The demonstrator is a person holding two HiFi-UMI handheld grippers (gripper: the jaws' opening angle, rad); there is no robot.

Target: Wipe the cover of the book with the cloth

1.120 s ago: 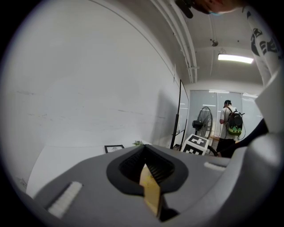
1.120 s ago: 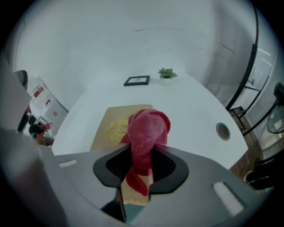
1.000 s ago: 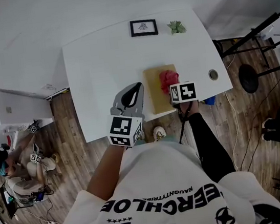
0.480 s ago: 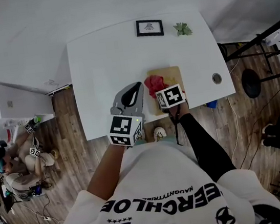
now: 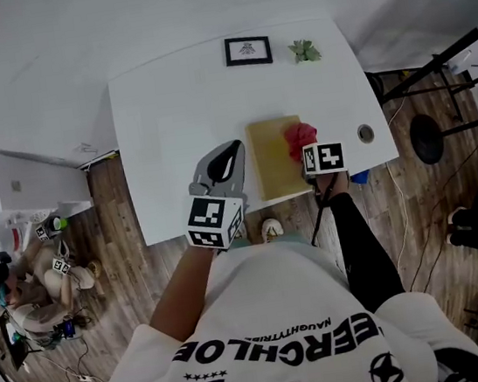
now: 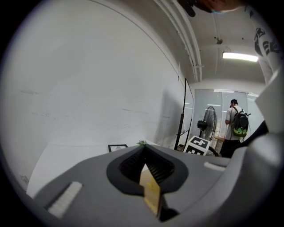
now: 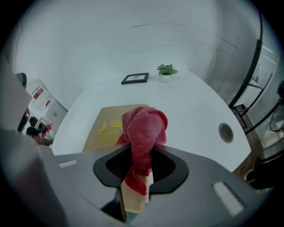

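Swinging back across, the red cloth (image 5: 299,139) now sits at the right edge of the book (image 5: 272,159). Half a second ago it was over the left half of the cover, and my right arm has moved over with it. My left side has hardly changed.

Starting left of the book, the left gripper (image 5: 232,151) hangs above the white table (image 5: 177,124), just beside the book's left edge but not on it. Its jaws are closed together with nothing between them. Its own camera looks over the tabletop toward the wall, so I judge it is doing no work at the moment. It isn't pinning the book down.

The book lies flat and closed near the table's front edge, tan cover up, with a pale emblem showing on the cover in the right gripper view. Beyond the book, at the far edge of the table, stand a small picture frame (image 5: 246,49) and, to its right, a little potted plant (image 5: 304,49).

The cloth is bunched into a wad and droops onto the right side of the cover. The right gripper (image 7: 140,166) is clamped on the wad's tail, so the cloth is pinched firmly between the jaws. Right of the book, a round cable hole (image 5: 365,133) sits in the tabletop, well clear of the cloth.

I judge the wipe is well under way, with side-to-side strokes already covering the middle band of the cover. The strips at the far and near ends of the cover may still need a pass. I can't tell from here how clean the cover is.
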